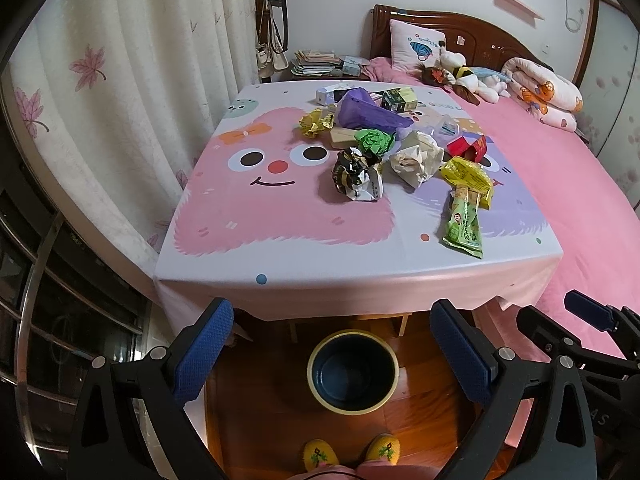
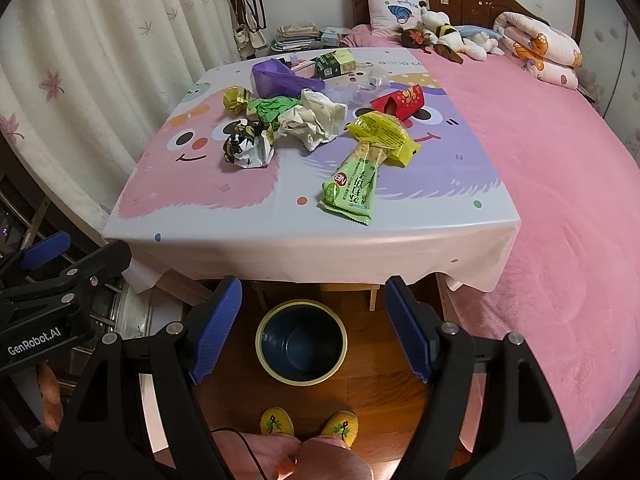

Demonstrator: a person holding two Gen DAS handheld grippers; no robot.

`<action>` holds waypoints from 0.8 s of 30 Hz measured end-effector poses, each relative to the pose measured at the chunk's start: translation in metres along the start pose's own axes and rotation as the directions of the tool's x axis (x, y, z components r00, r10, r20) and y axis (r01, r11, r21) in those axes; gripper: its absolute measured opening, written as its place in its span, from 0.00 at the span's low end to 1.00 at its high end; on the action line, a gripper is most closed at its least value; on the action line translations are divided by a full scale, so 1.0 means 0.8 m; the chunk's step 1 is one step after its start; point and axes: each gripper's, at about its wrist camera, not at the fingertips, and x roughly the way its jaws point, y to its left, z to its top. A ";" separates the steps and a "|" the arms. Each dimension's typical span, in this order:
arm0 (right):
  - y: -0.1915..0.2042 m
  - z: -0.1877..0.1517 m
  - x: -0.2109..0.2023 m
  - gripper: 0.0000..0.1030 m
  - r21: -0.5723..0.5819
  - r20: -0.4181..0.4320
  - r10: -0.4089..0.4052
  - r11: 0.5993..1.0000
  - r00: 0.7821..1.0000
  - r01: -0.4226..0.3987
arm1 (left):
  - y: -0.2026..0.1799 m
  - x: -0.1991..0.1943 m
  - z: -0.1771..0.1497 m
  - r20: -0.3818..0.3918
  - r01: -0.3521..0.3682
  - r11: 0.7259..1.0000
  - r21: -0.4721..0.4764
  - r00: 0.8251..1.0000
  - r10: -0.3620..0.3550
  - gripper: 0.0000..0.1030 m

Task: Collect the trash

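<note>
We see each hand-held gripper, left (image 1: 332,344) and right (image 2: 314,324), built of matte black frames with triangular cut-outs, silver round screws at the pivots, and blue ribbed pads (image 2: 216,328) on the fingers. White "GenRobot.AI" lettering (image 2: 34,343) marks the left one's body. We wear yellow knitted slippers (image 2: 277,421) with green patterns, pink trousers (image 2: 280,456), and a thin black cable (image 2: 250,450) crosses them.

One bin (image 1: 353,376), two slippers (image 1: 320,454), four crumpled wrapper balls (image 2: 248,143), two snack packets (image 2: 352,182)
</note>
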 end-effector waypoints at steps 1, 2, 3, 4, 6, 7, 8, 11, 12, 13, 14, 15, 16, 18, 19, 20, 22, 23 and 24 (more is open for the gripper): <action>0.000 0.000 0.000 0.70 0.000 -0.001 0.000 1.000 1.000 0.000 | 0.001 0.000 0.000 0.000 0.000 1.000 0.000 1.000 0.000 0.97; 0.002 0.001 0.000 0.70 0.001 -0.002 -0.001 1.000 1.000 0.001 | 0.000 0.000 0.000 0.000 0.000 1.000 0.000 1.000 0.000 0.97; 0.004 0.001 0.000 0.70 0.002 -0.003 -0.002 1.000 1.000 0.002 | 0.000 0.000 0.000 0.000 0.000 1.000 0.000 1.000 0.000 0.97; 0.006 0.002 0.000 0.70 0.004 -0.005 -0.004 1.000 1.000 0.004 | 0.001 0.000 0.000 0.000 0.001 1.000 0.000 1.000 -0.001 0.97; 0.008 0.002 0.000 0.70 0.007 -0.006 -0.007 1.000 1.000 0.007 | -0.001 0.000 -0.001 0.000 -0.001 1.000 0.000 1.000 0.001 0.97; 0.009 0.003 0.001 0.70 0.009 -0.007 -0.009 1.000 1.000 0.009 | 0.001 0.000 -0.001 0.000 0.001 1.000 0.000 1.000 -0.001 0.97; 0.010 0.003 0.001 0.70 0.009 -0.007 -0.011 1.000 1.000 0.011 | 0.000 0.000 -0.001 0.000 0.000 1.000 0.000 1.000 0.000 0.97; 0.007 0.002 0.001 0.70 0.008 -0.007 -0.008 1.000 1.000 0.008 | 0.002 0.000 0.000 0.000 -0.001 1.000 0.003 1.000 0.001 0.97; 0.006 0.001 0.003 0.70 0.010 -0.007 -0.010 1.000 1.000 0.010 | 0.000 0.000 -0.001 0.000 -0.002 1.000 0.000 1.000 0.002 0.97; 0.008 0.000 0.004 0.70 0.014 -0.007 -0.013 1.000 1.000 0.013 | 0.001 0.000 -0.001 0.000 -0.001 1.000 0.001 1.000 0.001 0.97; 0.007 0.000 0.004 0.70 0.013 -0.007 -0.013 1.000 1.000 0.013 | 0.000 0.000 -0.001 0.000 -0.001 1.000 -0.001 1.000 0.001 0.97; 0.007 -0.001 0.004 0.70 0.013 -0.007 -0.012 1.000 1.000 0.012 | -0.001 0.000 -0.001 0.001 -0.002 1.000 -0.001 1.000 0.002 0.97; 0.007 -0.001 0.005 0.70 0.018 -0.007 -0.015 1.000 1.000 0.015 | 0.000 0.000 -0.001 0.001 -0.002 1.000 0.001 1.000 0.002 0.97; 0.008 -0.001 0.005 0.70 0.027 -0.008 -0.019 0.999 1.000 0.019 | 0.008 0.001 0.002 0.001 0.001 1.000 0.007 1.000 -0.002 0.97; 0.008 -0.001 0.006 0.70 0.031 -0.010 -0.021 0.999 1.000 0.021 | 0.010 0.001 0.002 0.001 0.002 1.000 0.008 1.000 -0.002 0.97; 0.009 -0.001 0.006 0.70 0.033 -0.011 -0.022 0.999 1.000 0.022 | 0.011 0.001 0.002 0.001 0.002 1.000 0.010 1.000 -0.002 0.97; 0.010 -0.001 0.007 0.70 0.037 -0.012 -0.025 0.999 1.000 0.025 | 0.012 0.001 0.003 0.000 0.002 1.000 0.010 1.000 -0.002 0.97; 0.011 0.000 0.007 0.70 0.037 -0.012 -0.026 0.999 1.000 0.026 | 0.010 0.001 0.002 0.001 0.001 1.000 0.008 1.000 -0.001 0.97; 0.011 -0.001 0.007 0.70 0.038 -0.012 -0.026 0.999 1.000 0.027 | 0.012 0.001 0.004 0.000 0.002 1.000 0.011 1.000 -0.002 0.97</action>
